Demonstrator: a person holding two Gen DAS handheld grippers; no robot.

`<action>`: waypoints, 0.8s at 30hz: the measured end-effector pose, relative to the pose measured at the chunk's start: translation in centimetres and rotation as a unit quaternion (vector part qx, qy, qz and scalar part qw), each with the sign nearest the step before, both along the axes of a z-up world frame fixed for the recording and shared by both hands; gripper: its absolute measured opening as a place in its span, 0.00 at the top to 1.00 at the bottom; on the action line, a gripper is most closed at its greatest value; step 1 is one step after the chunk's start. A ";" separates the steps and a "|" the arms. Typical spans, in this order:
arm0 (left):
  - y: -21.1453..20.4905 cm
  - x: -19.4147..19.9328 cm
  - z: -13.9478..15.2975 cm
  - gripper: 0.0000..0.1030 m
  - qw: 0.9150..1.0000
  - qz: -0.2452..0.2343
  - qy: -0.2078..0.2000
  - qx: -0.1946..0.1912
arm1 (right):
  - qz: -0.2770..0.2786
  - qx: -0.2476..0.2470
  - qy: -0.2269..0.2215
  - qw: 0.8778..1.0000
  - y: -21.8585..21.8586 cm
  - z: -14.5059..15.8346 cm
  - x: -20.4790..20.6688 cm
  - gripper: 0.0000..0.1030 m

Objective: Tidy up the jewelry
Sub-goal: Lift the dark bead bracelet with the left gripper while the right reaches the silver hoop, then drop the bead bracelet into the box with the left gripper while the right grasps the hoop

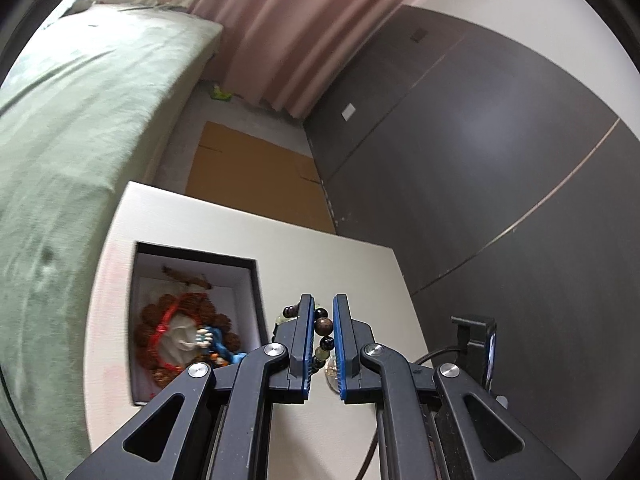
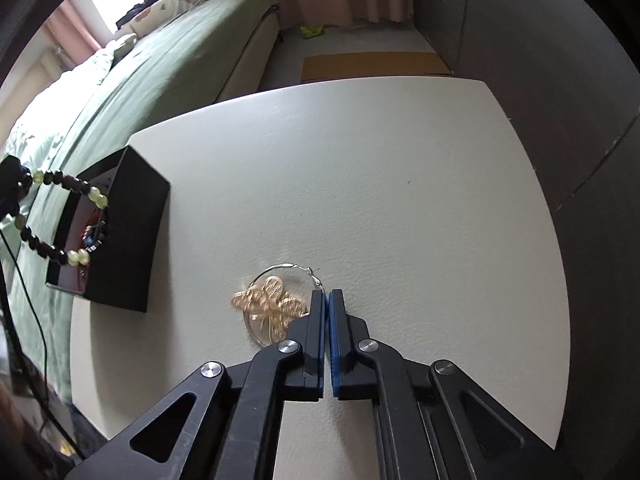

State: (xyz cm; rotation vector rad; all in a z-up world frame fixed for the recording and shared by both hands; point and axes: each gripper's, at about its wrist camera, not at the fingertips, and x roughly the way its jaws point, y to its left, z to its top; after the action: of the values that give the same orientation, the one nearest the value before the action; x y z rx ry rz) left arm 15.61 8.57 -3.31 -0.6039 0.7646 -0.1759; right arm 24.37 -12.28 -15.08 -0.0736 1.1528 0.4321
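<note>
My left gripper (image 1: 323, 305) is shut on a bead bracelet (image 1: 322, 330) of dark brown and pale green beads, held above the white table just right of the black jewelry box (image 1: 256, 300). The box holds a brown beaded necklace with red cord (image 1: 176, 320) and blue pieces. In the right wrist view the bracelet (image 2: 60, 216) hangs in a loop over the box (image 2: 128, 240) at the far left. My right gripper (image 2: 327, 293) is shut, its tips at the edge of a silver hoop earring with a gold filigree ornament (image 2: 272, 304) lying on the table.
The white table (image 2: 360, 180) stands next to a green bed (image 1: 60, 140). A dark wardrobe (image 1: 500, 160) is to the right. Brown cardboard (image 1: 256, 176) lies on the floor beyond the table. A black device with a cable (image 1: 476, 344) sits at the table's right edge.
</note>
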 end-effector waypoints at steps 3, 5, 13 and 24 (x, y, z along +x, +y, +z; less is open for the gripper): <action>1.1 -1.1 0.5 0.91 1.000 0.009 -0.006 -0.002 | 0.000 0.025 0.001 1.000 0.0 0.7 -0.8 0.97; 1.6 -2.0 0.8 0.91 1.000 0.016 -0.011 -0.004 | -0.001 0.051 -0.002 0.999 -0.1 1.6 -1.1 0.97; 2.7 -3.1 1.4 0.91 0.999 0.030 -0.013 -0.012 | -0.002 0.149 -0.007 0.989 0.0 3.9 -2.8 0.98; 4.3 -0.9 -1.2 0.75 0.997 0.050 0.062 -0.016 | 0.013 0.191 -0.025 0.981 1.4 5.8 -4.4 0.98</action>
State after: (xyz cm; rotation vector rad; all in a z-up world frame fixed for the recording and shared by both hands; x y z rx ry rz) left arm 14.72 12.89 -4.46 -0.6872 0.8506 -0.0601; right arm 19.97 -10.85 -9.27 0.2354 1.0029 0.6641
